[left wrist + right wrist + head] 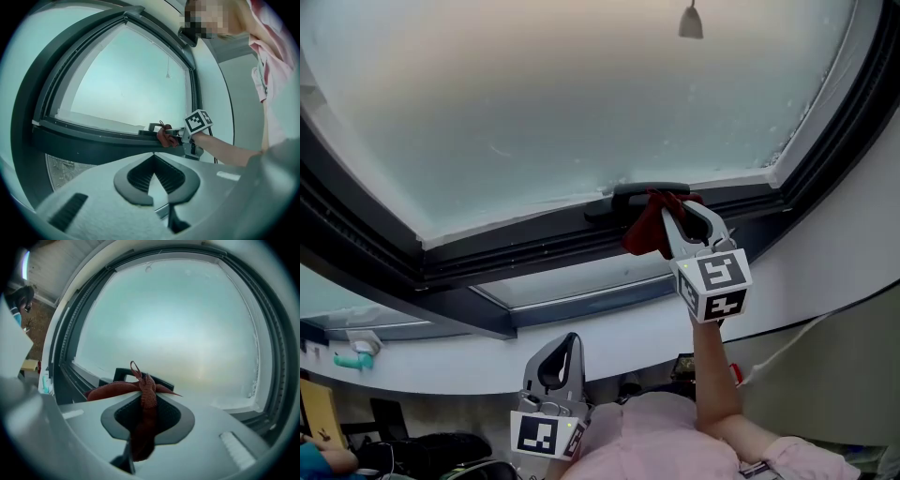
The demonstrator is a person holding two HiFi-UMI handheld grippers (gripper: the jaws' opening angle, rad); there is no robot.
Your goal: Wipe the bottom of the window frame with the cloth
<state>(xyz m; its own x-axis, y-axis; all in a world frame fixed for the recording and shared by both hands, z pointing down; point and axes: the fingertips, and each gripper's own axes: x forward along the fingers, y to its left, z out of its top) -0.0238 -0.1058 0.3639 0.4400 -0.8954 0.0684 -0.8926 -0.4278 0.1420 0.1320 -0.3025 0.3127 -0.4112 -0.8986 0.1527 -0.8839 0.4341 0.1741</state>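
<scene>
A dark red cloth point(649, 228) is bunched against the bottom of the dark window frame point(534, 246), right beside the black window handle point(645, 191). My right gripper point(675, 214) is raised to the frame and shut on the cloth point(146, 404), which runs down between its jaws. In the left gripper view the cloth point(165, 137) and the right gripper point(174, 134) show at the frame's lower rail point(93, 136). My left gripper point(560, 361) hangs low near the person's chest, jaws closed together with nothing in them point(154, 174).
Frosted glass point(562, 94) fills the frame above the rail. A pull cord end point(691, 21) hangs at the top. A lower pane point(572, 281) and white sill point(441, 361) lie below. The white wall point(853, 262) stands to the right.
</scene>
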